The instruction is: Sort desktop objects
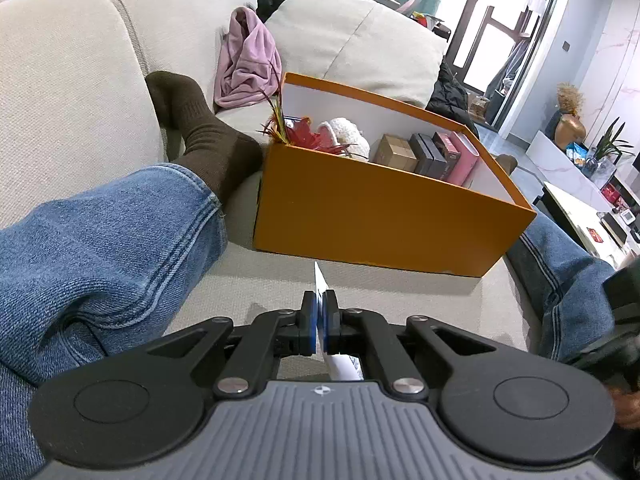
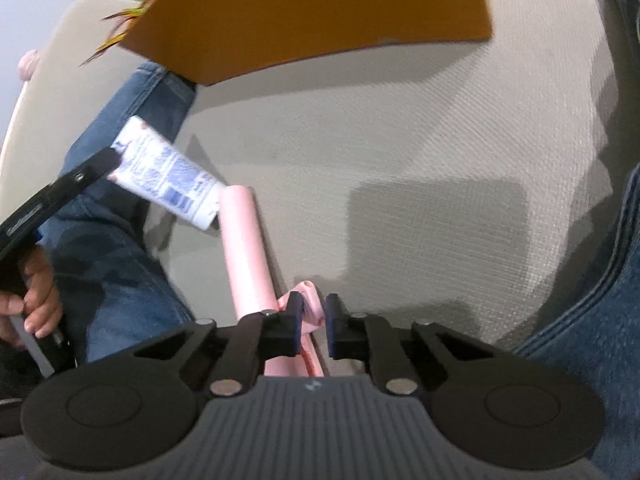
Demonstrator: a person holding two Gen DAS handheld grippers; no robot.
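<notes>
While the left gripper [image 1: 319, 322] clenches a white printed plastic tube [image 2: 166, 172], the right gripper [image 2: 311, 326], jaws parted, straddles a pink tube [image 2: 244, 252] running lengthwise toward the frame's upper-left orange cardboard box [image 2: 320, 12].

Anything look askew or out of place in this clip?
In the orange box, the small boxes stand in a row, but the red artificial plant pokes over the left rim. The left hand-held gripper pinches a white tube.

No legible text on anything.
</notes>
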